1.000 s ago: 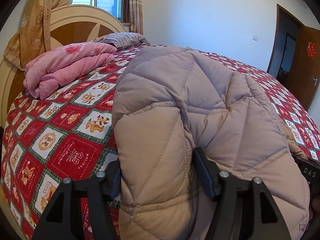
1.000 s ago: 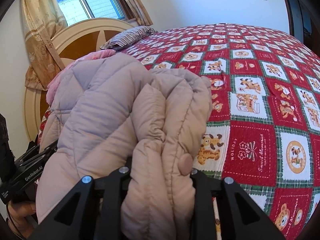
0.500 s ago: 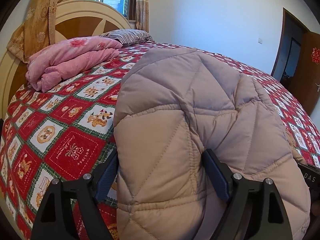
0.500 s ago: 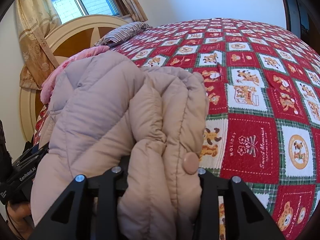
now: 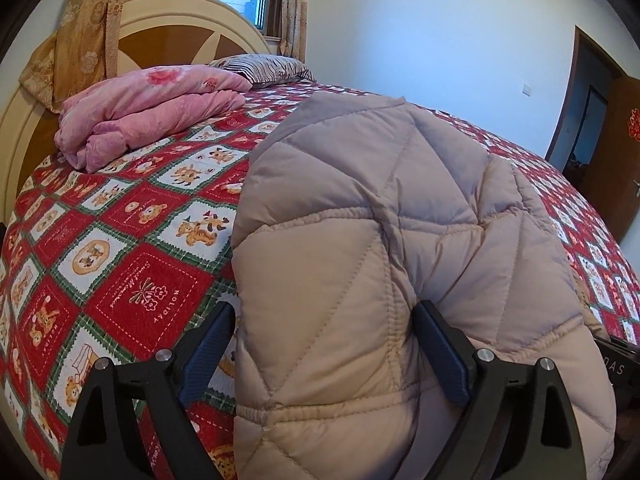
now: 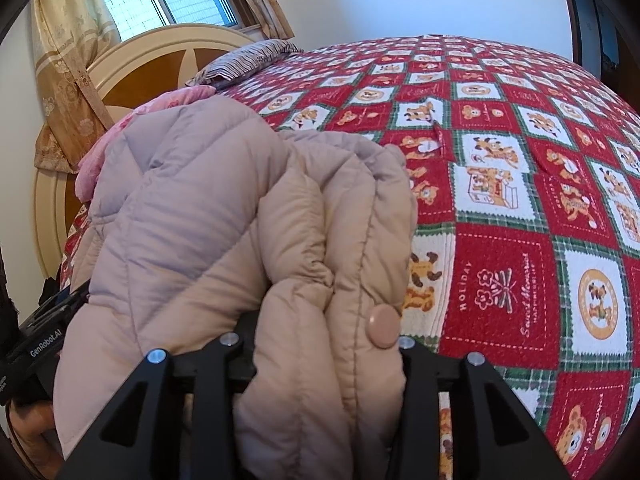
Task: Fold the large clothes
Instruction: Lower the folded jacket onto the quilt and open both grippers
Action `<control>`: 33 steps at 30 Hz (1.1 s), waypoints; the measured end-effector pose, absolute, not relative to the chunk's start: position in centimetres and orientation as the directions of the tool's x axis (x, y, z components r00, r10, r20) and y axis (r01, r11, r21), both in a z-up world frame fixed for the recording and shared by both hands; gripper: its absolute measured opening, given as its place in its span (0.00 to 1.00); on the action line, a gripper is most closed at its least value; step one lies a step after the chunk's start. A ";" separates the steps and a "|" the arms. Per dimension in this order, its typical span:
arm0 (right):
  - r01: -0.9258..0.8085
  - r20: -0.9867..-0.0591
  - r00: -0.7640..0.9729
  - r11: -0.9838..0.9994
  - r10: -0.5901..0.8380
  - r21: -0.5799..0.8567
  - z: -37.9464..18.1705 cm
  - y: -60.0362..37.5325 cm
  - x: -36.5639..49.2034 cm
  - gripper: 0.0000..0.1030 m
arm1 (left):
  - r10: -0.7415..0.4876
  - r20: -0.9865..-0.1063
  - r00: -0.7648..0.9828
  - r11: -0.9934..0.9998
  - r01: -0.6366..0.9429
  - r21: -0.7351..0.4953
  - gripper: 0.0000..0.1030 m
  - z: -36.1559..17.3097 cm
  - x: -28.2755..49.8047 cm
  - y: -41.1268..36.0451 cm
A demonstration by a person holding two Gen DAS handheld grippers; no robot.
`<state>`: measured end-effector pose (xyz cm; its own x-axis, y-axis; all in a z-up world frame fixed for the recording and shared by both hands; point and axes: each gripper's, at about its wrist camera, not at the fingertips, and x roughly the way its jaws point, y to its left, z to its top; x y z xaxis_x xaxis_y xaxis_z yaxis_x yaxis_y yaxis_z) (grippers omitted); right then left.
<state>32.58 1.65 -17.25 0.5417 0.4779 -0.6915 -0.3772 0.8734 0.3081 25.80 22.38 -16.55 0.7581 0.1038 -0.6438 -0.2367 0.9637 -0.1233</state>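
Observation:
A beige quilted puffer coat (image 5: 384, 240) lies bunched on the near edge of a bed, and it also fills the right wrist view (image 6: 224, 240). My left gripper (image 5: 324, 344) is shut on a thick fold of the coat, its blue pads pressed into the padding on both sides. My right gripper (image 6: 324, 344) is shut on a bundle of the coat's front edge, beside a round beige snap button (image 6: 385, 321). The right fingertips are hidden in the fabric. The left gripper's body (image 6: 44, 344) shows at the left of the right wrist view.
The bed has a red, white and green patchwork bedspread (image 6: 520, 184) with bear prints. A folded pink quilt (image 5: 152, 112) and a striped pillow (image 5: 268, 68) lie by the headboard (image 5: 168, 36). A curtain (image 5: 96, 16) hangs left; a brown door (image 5: 616, 128) is right.
Both grippers have moved forward and slightly down over the bed with the coat still gripped. The coat sits lower and flatter on the bedspread.

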 end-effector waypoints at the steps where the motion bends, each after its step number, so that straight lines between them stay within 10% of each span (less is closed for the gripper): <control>1: -0.374 -0.695 0.546 0.878 0.469 0.298 -17.1 1.6 32.6 0.44 | 0.108 -0.644 0.757 0.964 -0.238 -0.118 0.88 -16.3 25.7 22.4; 21: -0.368 -0.535 0.738 0.910 0.410 0.189 -5.7 -2.6 19.9 0.84 | 0.138 -0.395 0.908 0.981 -0.180 -0.069 0.88 -2.4 10.5 20.7; 33: -0.417 -0.441 0.779 0.893 0.446 0.169 -2.1 -1.8 16.2 0.85 | 0.113 -0.353 0.929 0.985 -0.152 -0.084 0.88 -1.0 8.7 20.5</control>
<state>16.24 -1.81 -2.10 0.7786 0.4465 -0.4409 -0.4167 0.8933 0.1686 8.69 20.54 -0.98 0.9289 0.1132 -0.3527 -0.1520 0.9848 -0.0844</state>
